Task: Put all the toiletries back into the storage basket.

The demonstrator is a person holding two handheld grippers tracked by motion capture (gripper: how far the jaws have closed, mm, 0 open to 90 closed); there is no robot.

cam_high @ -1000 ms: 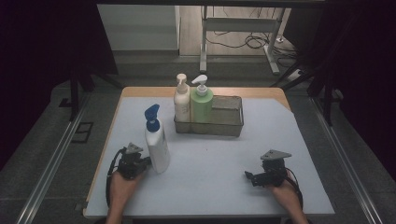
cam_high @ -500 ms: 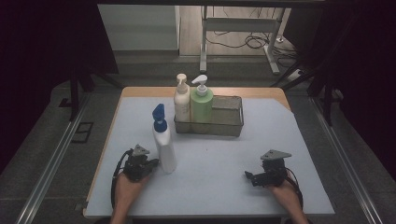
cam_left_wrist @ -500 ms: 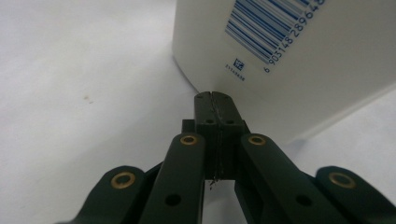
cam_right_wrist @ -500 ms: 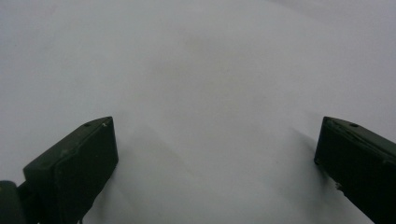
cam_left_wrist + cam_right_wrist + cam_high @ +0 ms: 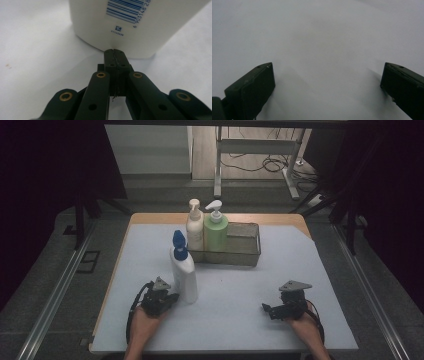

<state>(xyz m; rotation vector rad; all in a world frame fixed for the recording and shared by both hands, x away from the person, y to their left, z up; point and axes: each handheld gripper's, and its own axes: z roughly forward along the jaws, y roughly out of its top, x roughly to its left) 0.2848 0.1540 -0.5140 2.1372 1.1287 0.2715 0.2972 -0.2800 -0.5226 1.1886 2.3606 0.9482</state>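
Dim room; grey floor (image 5: 50, 285); cables (image 5: 260, 165) behind white-covered table (image 5: 240, 320).

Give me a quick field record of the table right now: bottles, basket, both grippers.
surface: white table cover
loose bottle: white with blue pump, upright, in front of the basket's left end
basket: wire basket at table's far middle
in basket: cream pump bottle and green pump bottle, left end, upright
left gripper: jaws shut, tips at the white bottle's base
right gripper: jaws open, nothing between them
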